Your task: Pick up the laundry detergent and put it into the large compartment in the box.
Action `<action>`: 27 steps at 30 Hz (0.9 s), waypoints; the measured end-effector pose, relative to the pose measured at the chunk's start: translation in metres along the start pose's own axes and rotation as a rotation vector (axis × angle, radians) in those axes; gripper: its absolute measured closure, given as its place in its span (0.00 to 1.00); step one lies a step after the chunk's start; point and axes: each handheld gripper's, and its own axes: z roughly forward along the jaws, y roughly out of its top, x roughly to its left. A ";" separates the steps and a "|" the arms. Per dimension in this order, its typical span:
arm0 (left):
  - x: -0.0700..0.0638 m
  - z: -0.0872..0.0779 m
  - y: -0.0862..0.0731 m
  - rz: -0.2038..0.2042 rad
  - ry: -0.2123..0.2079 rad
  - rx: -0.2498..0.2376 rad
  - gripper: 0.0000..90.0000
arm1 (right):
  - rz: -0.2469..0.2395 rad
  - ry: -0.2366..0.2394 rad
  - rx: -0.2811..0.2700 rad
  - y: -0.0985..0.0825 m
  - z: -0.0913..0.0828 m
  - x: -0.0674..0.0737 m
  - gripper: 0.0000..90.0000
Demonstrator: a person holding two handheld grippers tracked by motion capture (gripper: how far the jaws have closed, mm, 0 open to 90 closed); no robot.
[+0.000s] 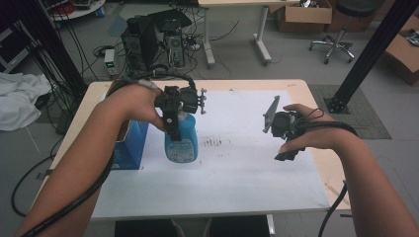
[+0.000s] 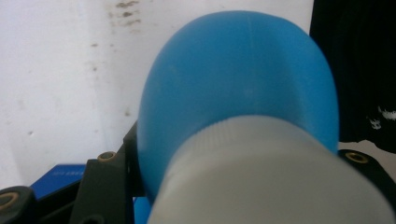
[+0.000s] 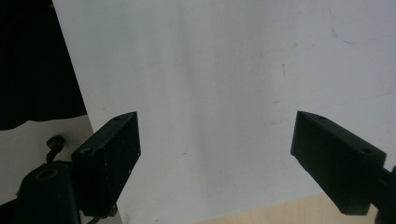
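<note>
A blue plastic bottle (image 1: 182, 140) with a white cap hangs a little above the white sheet (image 1: 237, 173), left of centre. My left gripper (image 1: 178, 123) comes down from above and is shut on the bottle's neck. In the left gripper view the white cap and the blue bottle (image 2: 238, 79) bulge between the two black jaws of the left gripper (image 2: 233, 186). My right gripper (image 1: 286, 148) hovers over the right part of the sheet. The right gripper (image 3: 215, 135) is open there, with nothing but bare sheet (image 3: 224, 70) between the jaws.
A blue box (image 1: 129, 145) stands at the sheet's left edge, close beside the bottle, and shows low down as the blue box (image 2: 56, 175). Dark smudges (image 1: 215, 142) mark the sheet's middle. Behind the table are computer towers (image 1: 148, 39), cables and a black post (image 1: 365, 54).
</note>
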 end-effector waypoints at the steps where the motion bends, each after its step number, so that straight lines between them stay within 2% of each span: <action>1: 0.001 -0.004 -0.001 -0.016 0.006 0.003 0.45 | -0.001 -0.001 0.001 0.000 -0.001 0.000 0.18; 2: 0.001 -0.004 -0.001 -0.016 0.006 0.003 0.45 | -0.004 -0.003 0.001 0.000 -0.001 0.000 0.18; 3: 0.004 -0.010 -0.001 -0.059 0.012 0.008 0.45 | -0.004 -0.003 0.004 0.000 -0.001 0.000 0.18; 4: 0.004 -0.010 -0.001 -0.059 0.012 0.008 0.45 | -0.004 -0.003 0.004 0.000 -0.001 0.000 0.18; 5: 0.006 -0.017 -0.002 -0.103 0.022 0.018 0.45 | -0.006 -0.006 -0.003 0.000 -0.001 0.000 0.18; 7: 0.008 -0.022 -0.002 -0.144 0.029 0.024 0.45 | -0.008 -0.007 -0.001 0.000 -0.002 0.001 0.18; 8: 0.010 -0.026 -0.002 -0.177 0.026 0.029 0.45 | -0.008 -0.007 -0.003 0.000 -0.002 0.001 0.18; 9: 0.010 -0.026 -0.002 -0.177 0.026 0.029 0.45 | -0.010 -0.007 -0.001 0.000 -0.002 0.001 0.18; 10: 0.012 -0.031 -0.003 -0.226 0.032 0.025 0.45 | -0.013 -0.007 -0.001 0.000 -0.002 0.001 0.18; 11: 0.013 -0.034 -0.004 -0.253 0.034 0.021 0.45 | -0.014 -0.006 -0.003 0.000 -0.002 0.001 0.18; 12: 0.013 -0.034 -0.004 -0.253 0.034 0.021 0.45 | -0.014 -0.006 -0.003 0.000 -0.002 0.001 0.18; 16: 0.017 -0.044 -0.010 -0.342 0.030 -0.013 0.45 | -0.022 -0.001 0.004 0.002 0.001 0.000 0.18; 17: 0.017 -0.044 -0.010 -0.342 0.030 -0.013 0.45 | -0.022 -0.001 0.004 0.002 0.001 0.000 0.18; 18: 0.018 -0.048 -0.014 -0.366 0.019 -0.032 0.45 | -0.026 0.000 0.009 0.004 0.001 0.000 0.18; 22: 0.019 -0.052 -0.021 -0.404 -0.025 -0.065 0.45 | -0.030 0.002 0.009 0.007 0.002 0.000 0.18; 24: 0.019 -0.054 -0.025 -0.425 -0.037 -0.065 0.45 | -0.033 0.001 0.011 0.008 0.002 0.000 0.18; 27: 0.020 -0.058 -0.031 -0.480 -0.041 -0.045 0.45 | -0.038 0.003 0.011 0.010 0.002 0.000 0.18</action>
